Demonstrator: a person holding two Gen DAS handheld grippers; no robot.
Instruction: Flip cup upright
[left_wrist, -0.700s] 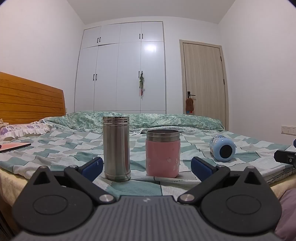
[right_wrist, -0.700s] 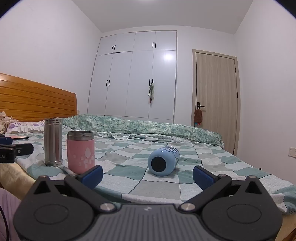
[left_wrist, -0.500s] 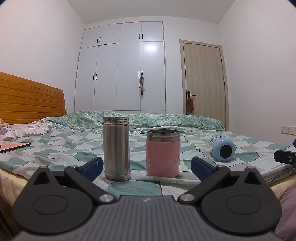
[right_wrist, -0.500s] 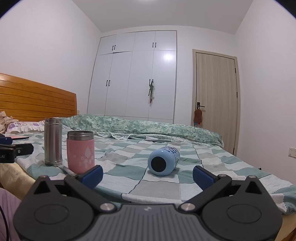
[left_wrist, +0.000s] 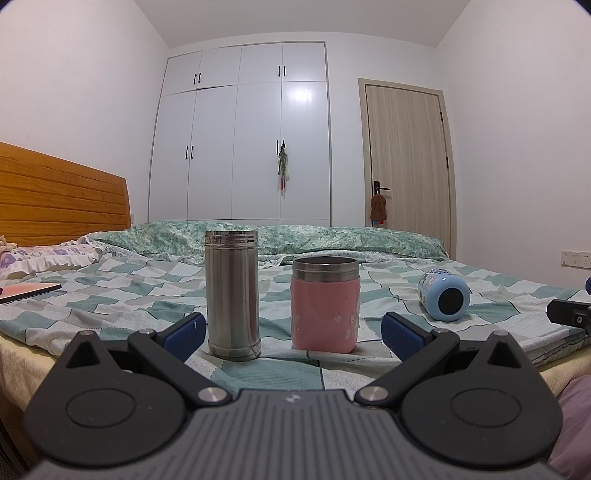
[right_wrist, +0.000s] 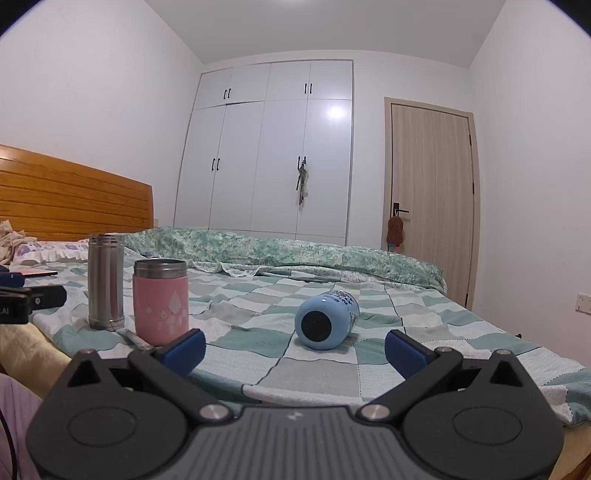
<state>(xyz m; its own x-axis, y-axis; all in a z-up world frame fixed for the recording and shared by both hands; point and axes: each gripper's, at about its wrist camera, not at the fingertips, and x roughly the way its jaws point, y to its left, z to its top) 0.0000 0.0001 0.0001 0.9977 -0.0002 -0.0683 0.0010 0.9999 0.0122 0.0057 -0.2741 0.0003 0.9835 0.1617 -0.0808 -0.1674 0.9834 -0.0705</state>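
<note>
Right wrist view: your blue cup (right_wrist: 327, 319) lies on its side on the bed (right_wrist: 424, 332).
Both your right gripper (right_wrist: 293, 347) and left gripper (left_wrist: 291, 328) are spread wide, holding nothing; steel flask (left_wrist: 232, 293) and pink cup (left_wrist: 325, 303) stand upright, contents unseen.

The blue cup (right_wrist: 327, 320) lies with its round dark end toward the camera at the centre of the right wrist view, so its mouth is hidden behind its own body, and the print on its side is too small to read. In the left wrist view the right gripper (left_wrist: 570, 315) is cut off by the right edge, and in the right wrist view the left gripper (right_wrist: 26, 301) by the left edge, with its jaws out of sight. A flat pink thing (left_wrist: 27, 290) at the left edge of the left wrist view is also cut off.
</note>
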